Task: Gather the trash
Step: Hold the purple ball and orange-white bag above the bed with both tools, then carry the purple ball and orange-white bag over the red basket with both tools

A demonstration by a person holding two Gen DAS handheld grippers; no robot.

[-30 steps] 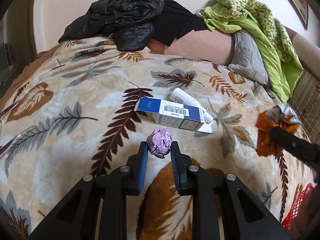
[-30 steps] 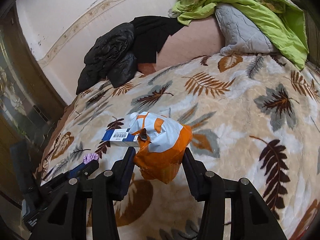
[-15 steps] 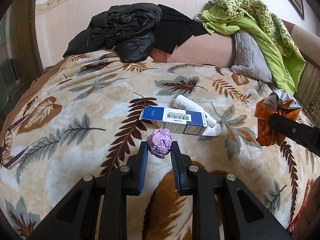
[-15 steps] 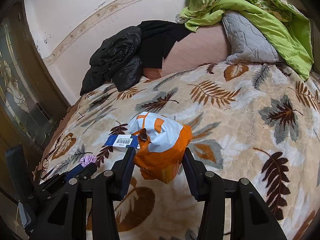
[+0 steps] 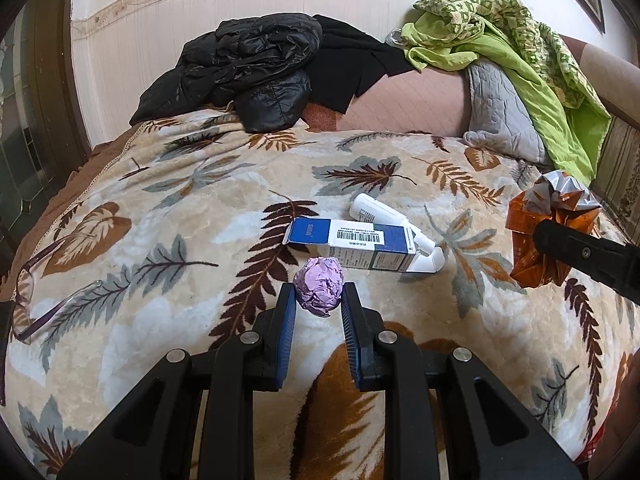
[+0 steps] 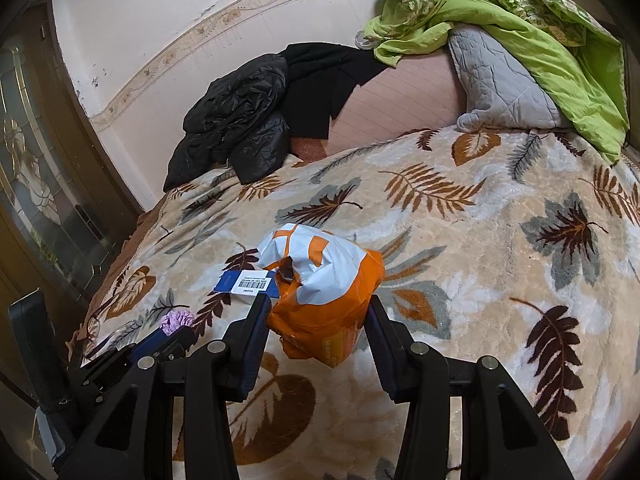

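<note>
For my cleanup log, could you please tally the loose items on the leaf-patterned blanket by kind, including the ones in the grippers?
Crumpled paper balls: 1, purple paper ball, held by the left gripper
Crumpled bags: 1, orange bag, held by the right gripper
Boxes: 1, blue-and-white box
Tubes: 1, white tube
Eyeglasses: 1, eyeglasses
Total: 5

A leaf-patterned blanket (image 5: 168,216) covers the bed. At its far end lie a black puffer jacket (image 5: 248,68) and a flat black cloth (image 5: 352,68) — side by side, overlapping. A grey quilted pillow (image 5: 500,116) sits under a crumpled green quilt (image 5: 520,52). Eyeglasses (image 5: 36,300) rest at the blanket's left edge.
</note>
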